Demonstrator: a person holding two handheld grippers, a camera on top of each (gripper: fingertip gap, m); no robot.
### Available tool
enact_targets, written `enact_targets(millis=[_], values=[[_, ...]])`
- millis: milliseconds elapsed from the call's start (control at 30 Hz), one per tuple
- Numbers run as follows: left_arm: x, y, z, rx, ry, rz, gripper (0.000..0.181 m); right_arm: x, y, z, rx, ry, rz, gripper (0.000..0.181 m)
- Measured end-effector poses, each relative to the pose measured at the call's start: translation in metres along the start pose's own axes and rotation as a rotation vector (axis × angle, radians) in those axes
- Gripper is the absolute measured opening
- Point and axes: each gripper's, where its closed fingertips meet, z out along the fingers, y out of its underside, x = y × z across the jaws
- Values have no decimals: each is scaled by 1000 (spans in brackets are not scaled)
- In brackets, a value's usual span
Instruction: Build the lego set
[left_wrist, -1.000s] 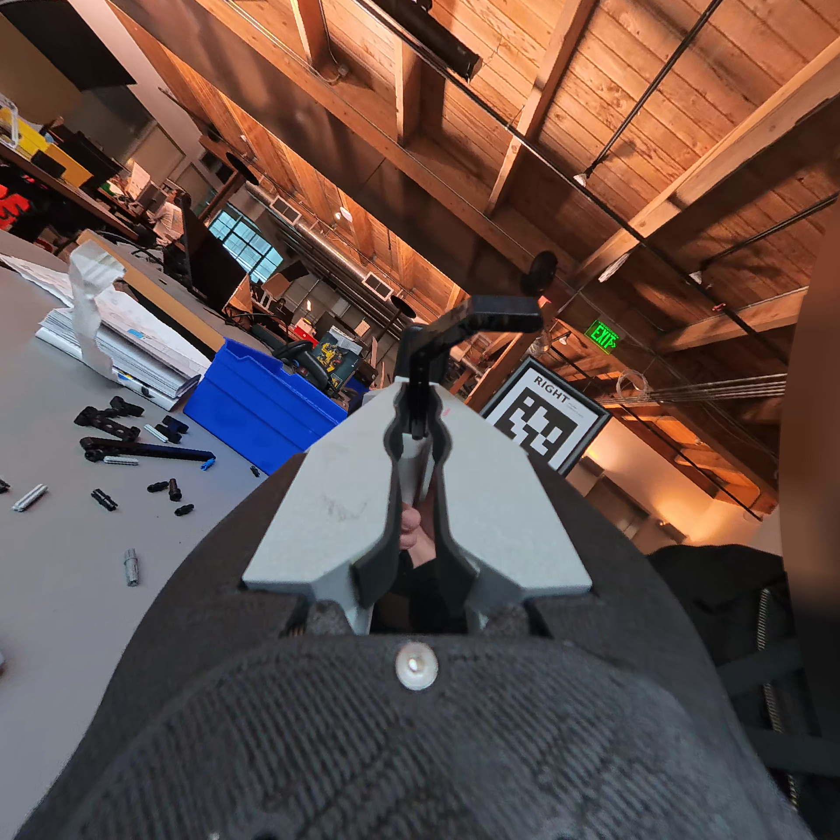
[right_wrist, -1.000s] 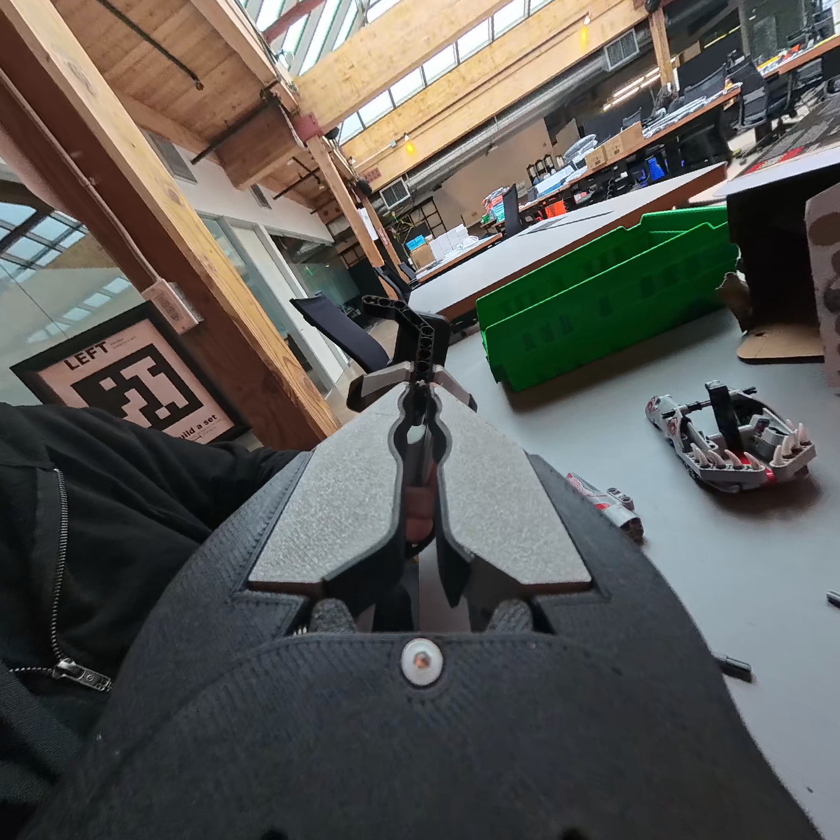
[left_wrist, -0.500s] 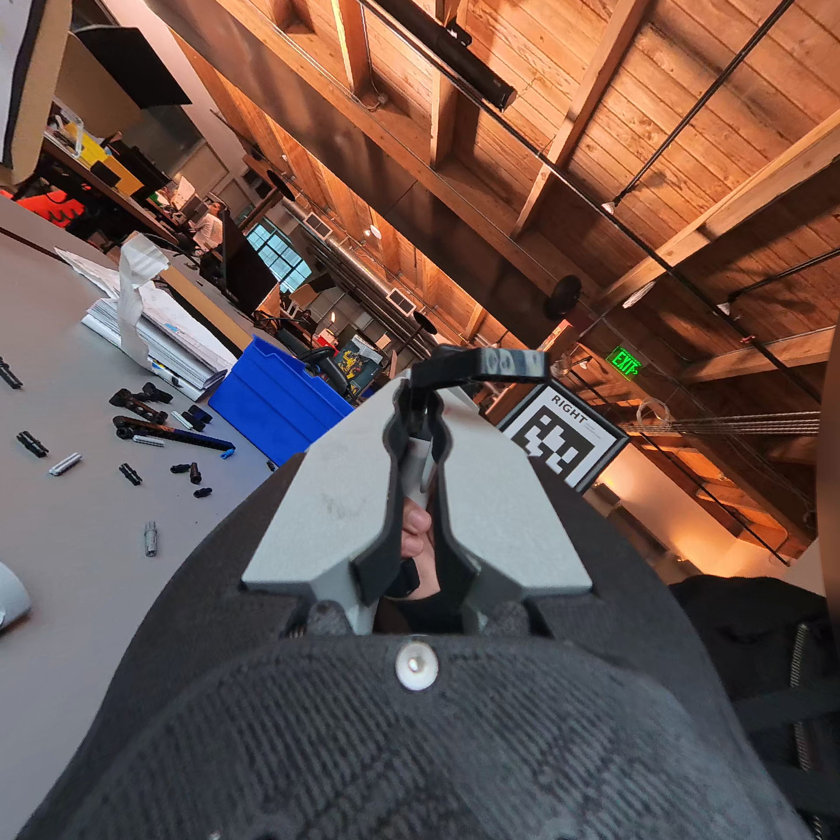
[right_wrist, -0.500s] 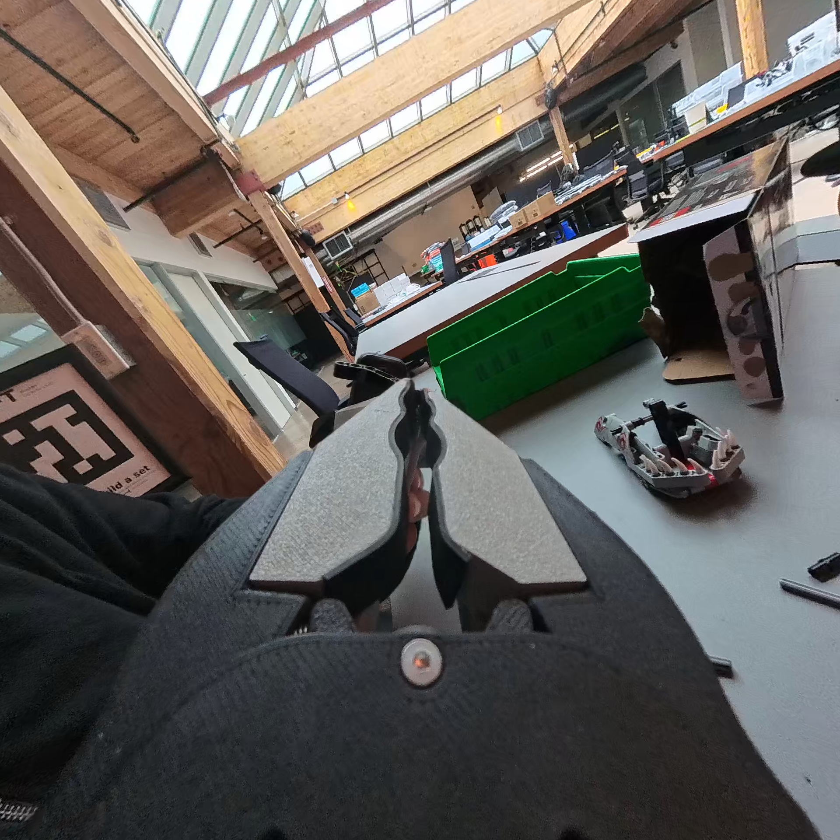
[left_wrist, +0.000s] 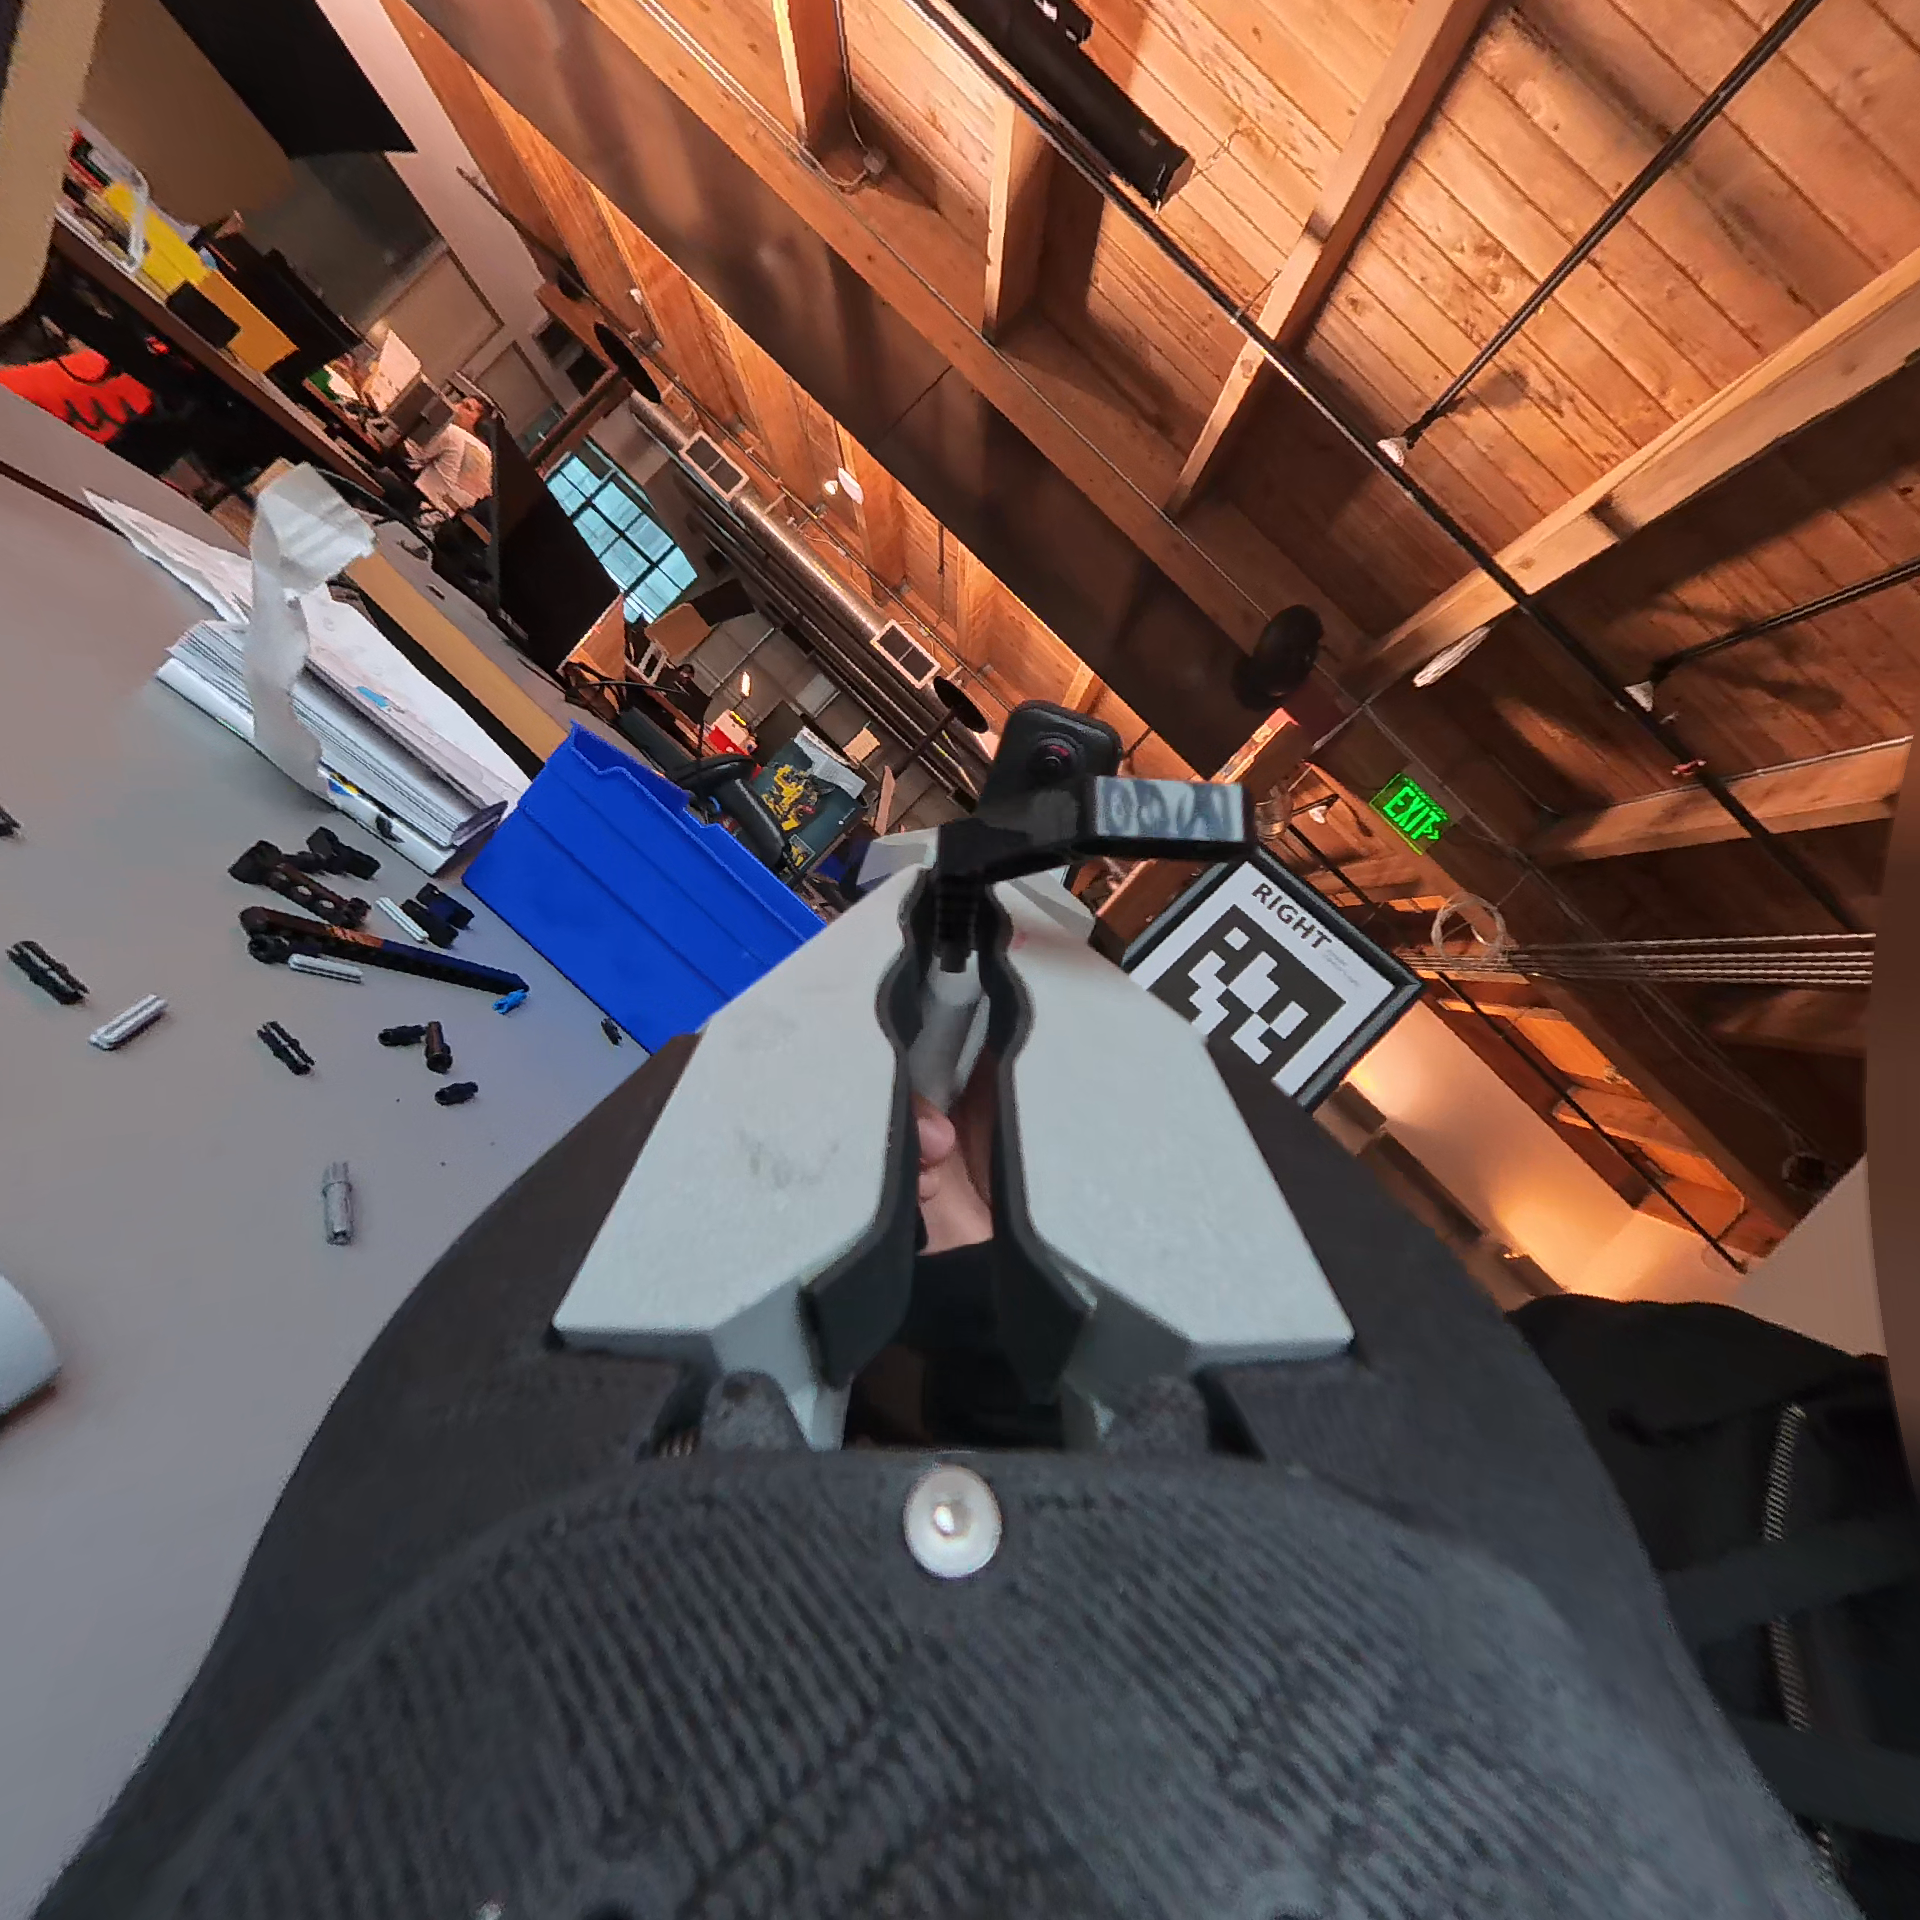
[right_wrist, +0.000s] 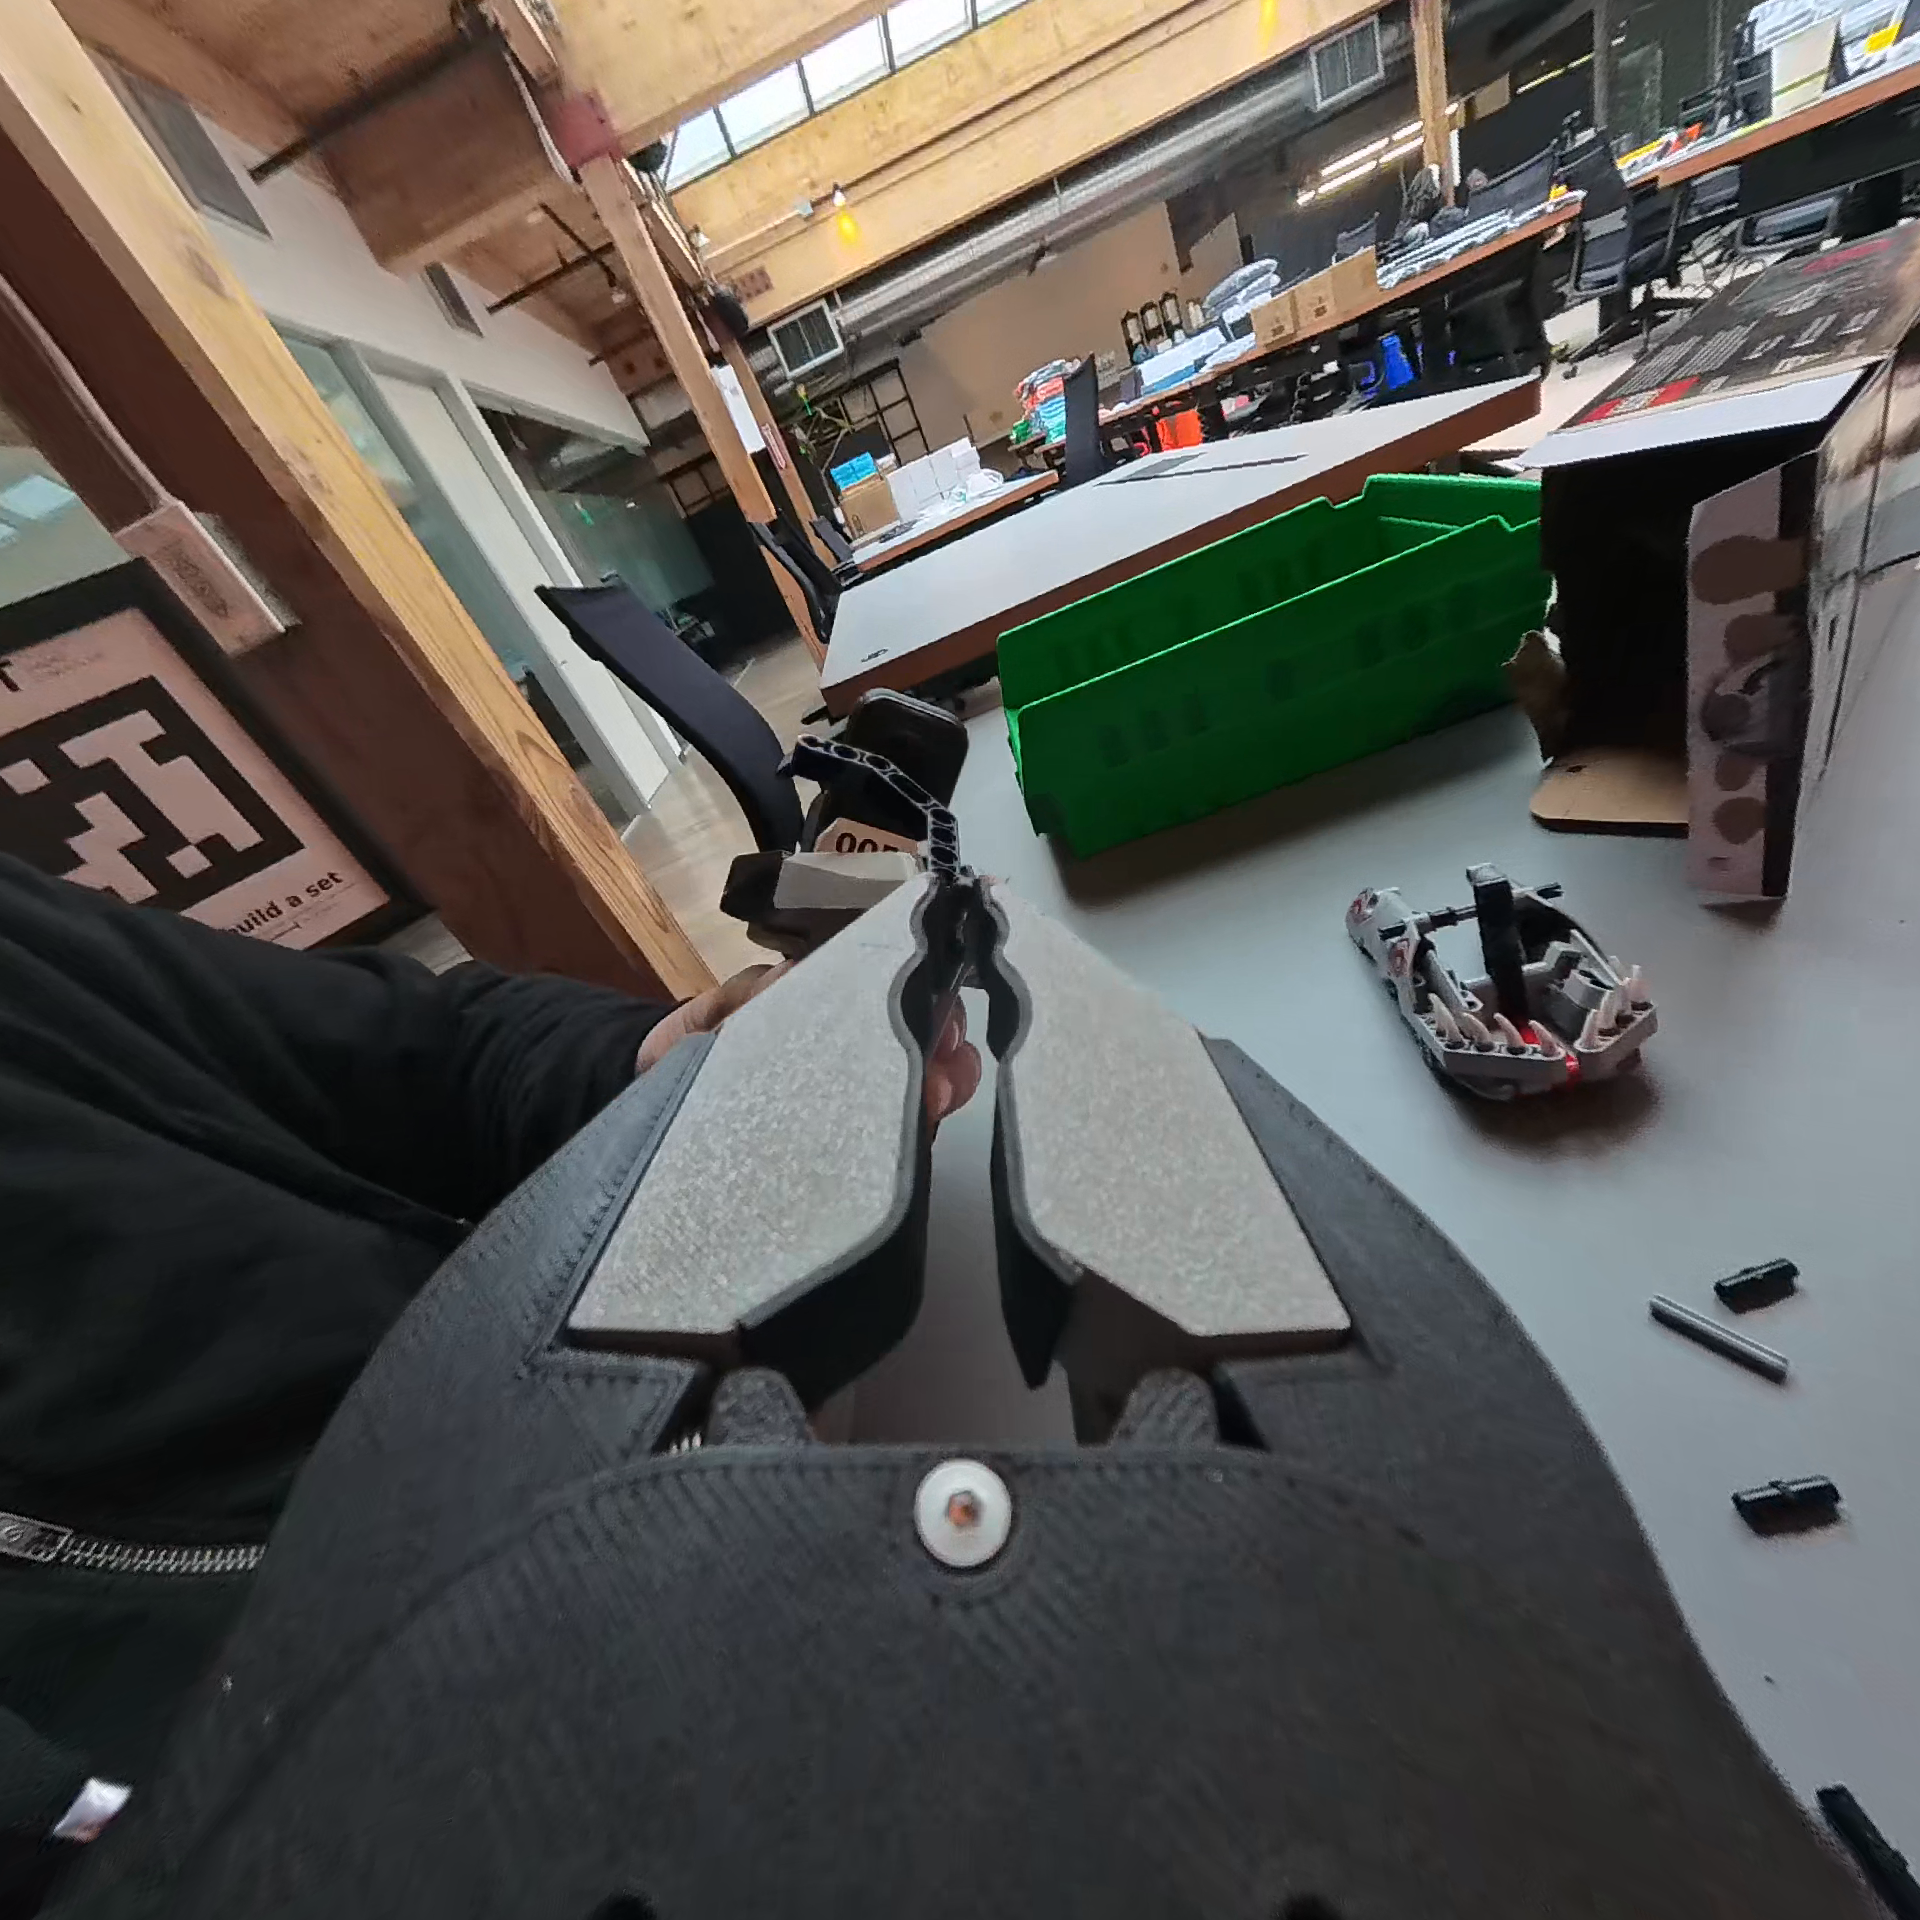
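Note:
My left gripper (left_wrist: 954, 914) is shut on a black angled lego beam (left_wrist: 1143, 816), which sticks out past the tips to the right. My right gripper (right_wrist: 956, 914) is shut on the same black beam (right_wrist: 883, 795), which leans up and to the left from its tips. The two grippers meet tip to tip above the table edge. The left gripper (right_wrist: 821, 883) shows just beyond the beam in the right wrist view. A partly built grey model with white teeth (right_wrist: 1507, 997) lies on the grey table (right_wrist: 1714, 1143).
A blue bin (left_wrist: 634, 894), a stack of booklets (left_wrist: 343, 707) and several loose black and grey pieces (left_wrist: 312, 935) lie left. Green bins (right_wrist: 1268, 665) and an open cardboard box (right_wrist: 1766, 623) stand behind the model. Two black pins (right_wrist: 1756, 1283) and a grey axle (right_wrist: 1720, 1340) lie nearby. Both grippers' tips are close together, under 4 cm apart.
Both grippers have turned together with the beam held between them. The beam now leans left in the right wrist view, and that view looks lower over the table.

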Motion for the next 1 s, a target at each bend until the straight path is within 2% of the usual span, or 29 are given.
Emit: enact_targets(millis=[100, 300, 367, 433, 500, 600, 633, 767, 867, 1000], values=[[-1, 4, 0, -24, 7, -7, 5, 1, 3, -3, -19, -20, 18, 0], [2, 5, 2, -43, -17, 25, 4, 3, -8, -7, 135, 44, 82, 0], [1, 25, 2, -127, -43, 48, 6, 15, -52, -44, 389, 118, 90, 0], [-5, 49, 4, -151, -22, -56, 5, 20, -88, -83, 482, 102, 85, 0], [-9, 50, 9, -145, 18, -162, 6, 26, -85, -88, 354, 119, 76, 0], [-8, 32, 7, -97, 16, -87, 6, 18, -51, -67, 100, 72, 40, 1], [-8, 24, 6, -74, 8, -57, 6, 17, -38, -58, 27, 66, 36, 15], [-6, 14, 6, -53, -11, -3, 6, 0, 1, -24, -166, -4, 12, 16], [-7, 13, 4, -41, -10, -19, 5, 6, 17, -15, -237, 54, -47, 9], [-8, 12, 3, -31, -13, -36, 5, 3, 17, -11, -217, 22, -25, 4]])
